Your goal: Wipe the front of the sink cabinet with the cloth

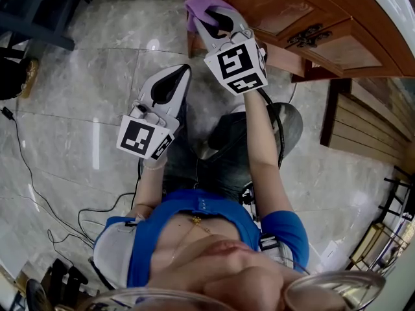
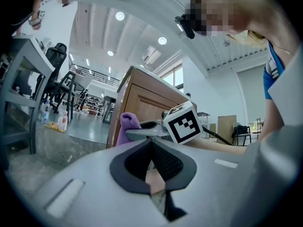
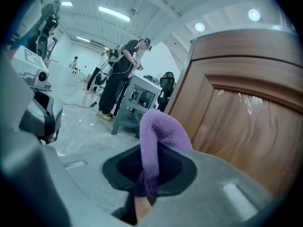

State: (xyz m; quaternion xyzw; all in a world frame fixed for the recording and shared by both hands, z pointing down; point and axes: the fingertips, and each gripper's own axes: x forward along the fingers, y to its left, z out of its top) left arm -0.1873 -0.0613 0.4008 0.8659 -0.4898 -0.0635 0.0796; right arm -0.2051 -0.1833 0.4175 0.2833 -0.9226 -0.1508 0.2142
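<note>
Cloth point(image 3: 158, 136) ready at cabinet point(image 3: 246, 122)
We clamp the right hand-held gripper point(image 1: 204, 18) on the cloth to wipe the cabinet ahead; left hand-held gripper point(image 2: 151, 155) closed, empty.

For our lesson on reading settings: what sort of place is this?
Probably a large workroom or lab, not a home: a wooden cabinet on polished tile floor, a high ceiling with round lights, a grey desk and office chair.

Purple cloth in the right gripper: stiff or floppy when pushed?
Probably floppy: the purple cloth folds over itself above the right gripper. Likely light, standing up from that pinch unsupported. Its fuzzy surface should drag, not slip, on the cabinet.
</note>
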